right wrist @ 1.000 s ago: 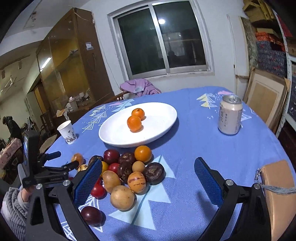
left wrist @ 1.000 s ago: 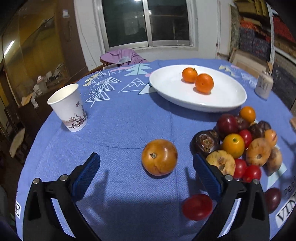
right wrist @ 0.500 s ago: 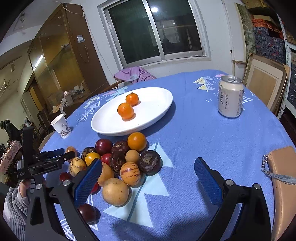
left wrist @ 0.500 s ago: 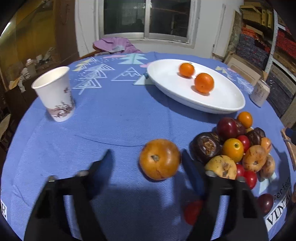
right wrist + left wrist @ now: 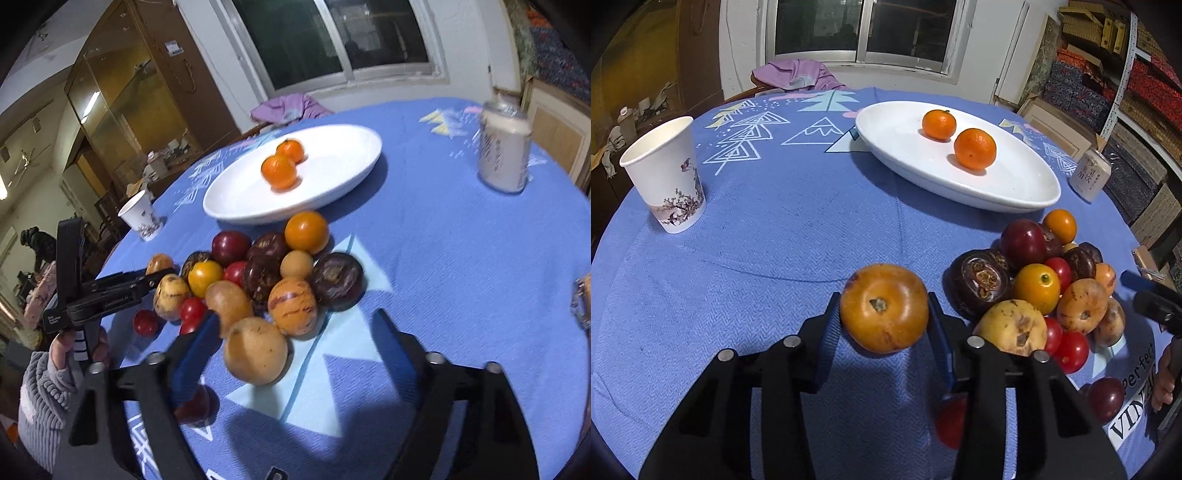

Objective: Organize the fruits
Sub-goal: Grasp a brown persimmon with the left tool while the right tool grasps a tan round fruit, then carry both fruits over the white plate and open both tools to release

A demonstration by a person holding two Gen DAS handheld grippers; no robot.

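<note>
An orange-brown round fruit [image 5: 884,306] lies on the blue tablecloth, apart from the fruit pile [image 5: 1038,284]. My left gripper [image 5: 882,295] is closing on it, and both blue pads touch its sides. In the right wrist view my right gripper [image 5: 295,317] hangs low over the near side of the pile. Its jaws are closing, with a tan fruit [image 5: 255,350] between them beside the left finger, and no pad presses on it. The white plate [image 5: 1015,184] behind holds two mandarins [image 5: 975,148].
A paper cup [image 5: 665,177] stands at the left and a drink can [image 5: 1090,175] beyond the plate on the right. A loose red tomato [image 5: 951,421] and a dark plum [image 5: 1106,398] lie near the front. A tan pouch [image 5: 583,295] sits at the right edge.
The left jaws narrowed from wide open until they met the orange-brown fruit. The right gripper sank and tilted toward the pile, and its jaws narrowed a little.
</note>
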